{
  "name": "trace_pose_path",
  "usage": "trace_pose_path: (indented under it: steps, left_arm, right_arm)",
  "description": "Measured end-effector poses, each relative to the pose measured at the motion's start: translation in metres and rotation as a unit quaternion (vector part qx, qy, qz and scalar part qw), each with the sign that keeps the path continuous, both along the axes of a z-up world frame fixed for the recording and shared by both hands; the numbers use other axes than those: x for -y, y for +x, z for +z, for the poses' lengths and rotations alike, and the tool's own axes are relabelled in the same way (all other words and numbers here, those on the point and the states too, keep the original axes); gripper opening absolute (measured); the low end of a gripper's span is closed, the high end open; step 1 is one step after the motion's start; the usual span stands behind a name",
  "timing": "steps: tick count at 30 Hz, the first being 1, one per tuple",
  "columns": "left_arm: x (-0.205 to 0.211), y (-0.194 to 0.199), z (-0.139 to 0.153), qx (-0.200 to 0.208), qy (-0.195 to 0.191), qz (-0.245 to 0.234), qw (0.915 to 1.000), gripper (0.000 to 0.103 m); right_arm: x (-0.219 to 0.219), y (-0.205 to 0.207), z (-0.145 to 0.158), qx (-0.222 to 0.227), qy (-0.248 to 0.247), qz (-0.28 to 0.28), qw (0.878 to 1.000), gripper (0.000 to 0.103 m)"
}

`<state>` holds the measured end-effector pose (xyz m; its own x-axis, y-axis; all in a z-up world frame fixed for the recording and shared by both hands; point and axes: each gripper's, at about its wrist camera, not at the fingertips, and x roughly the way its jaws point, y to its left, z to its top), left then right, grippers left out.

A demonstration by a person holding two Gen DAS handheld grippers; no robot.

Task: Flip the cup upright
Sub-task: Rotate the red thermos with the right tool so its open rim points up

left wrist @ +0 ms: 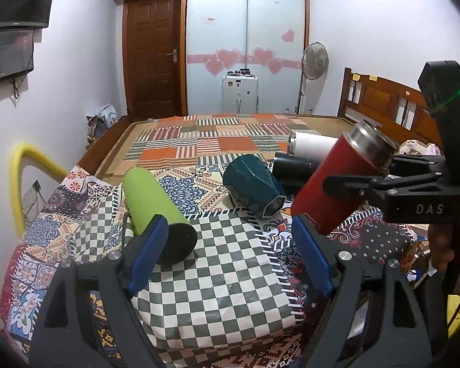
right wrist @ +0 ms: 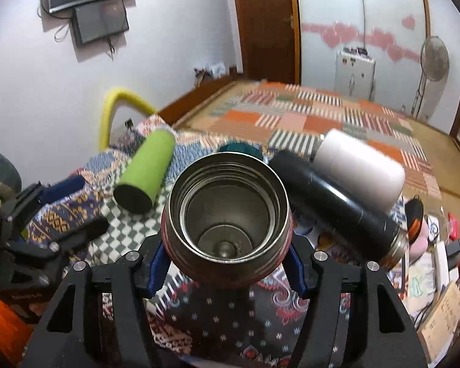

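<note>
Left wrist view first: nearest the lens, the left gripper (left wrist: 230, 251) has its two blue-padded jaws spread wide with nothing between them, hanging over the checkered patch of the patterned cloth (left wrist: 224, 276). Just past the left jaw, at about ten o'clock, a green flask (left wrist: 156, 211) lies on its side, its dark end toward the camera. At twelve o'clock a teal cup (left wrist: 253, 184) lies tipped over on the cloth. At two o'clock the red cup (left wrist: 340, 181) is tilted, steel mouth up and to the right, lifted off the cloth in the right gripper (left wrist: 365, 181), whose black jaws are clenched around its upper body. Behind it a black flask (left wrist: 294, 168) and a white flask (left wrist: 316, 144) lie on their sides, touching. Farther off are the bed (left wrist: 217, 141) with its striped patchwork cover, a standing fan (left wrist: 314, 61) at one o'clock, and the wooden door (left wrist: 153, 55) at eleven.

Right wrist view: the right gripper (right wrist: 227, 263) grasps the red cup (right wrist: 227, 211) between its blue pads, and the open steel mouth faces the lens, showing the bare bottom inside. At nine o'clock the left gripper (right wrist: 61, 211) shows as blurred black arms. The green flask (right wrist: 147, 171) lies at eleven o'clock, the black flask (right wrist: 337, 205) and white flask (right wrist: 362, 168) at two.
</note>
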<state>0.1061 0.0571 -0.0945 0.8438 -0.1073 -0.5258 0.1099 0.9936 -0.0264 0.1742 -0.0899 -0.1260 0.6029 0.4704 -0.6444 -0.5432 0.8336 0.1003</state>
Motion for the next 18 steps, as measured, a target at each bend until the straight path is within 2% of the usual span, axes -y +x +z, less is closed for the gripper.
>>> trace_pose_path:
  steps: [5,14,18]
  left_arm:
    - [0.000,0.001,-0.001,0.003,0.001,0.001,1.0000,0.084]
    - [-0.008,0.007,-0.011,-0.007,-0.007,0.008,0.9999,0.086]
    - [-0.012,0.009,-0.015,-0.011,-0.012,0.012,0.9998,0.086]
  right_arm:
    - [-0.010,0.004,-0.006,0.012,-0.015,0.010,1.000,0.059]
    - [-0.021,0.013,-0.033,-0.016,-0.061,0.025,0.998,0.059]
    - [-0.024,0.012,-0.033,-0.002,-0.066,0.025,0.997,0.059]
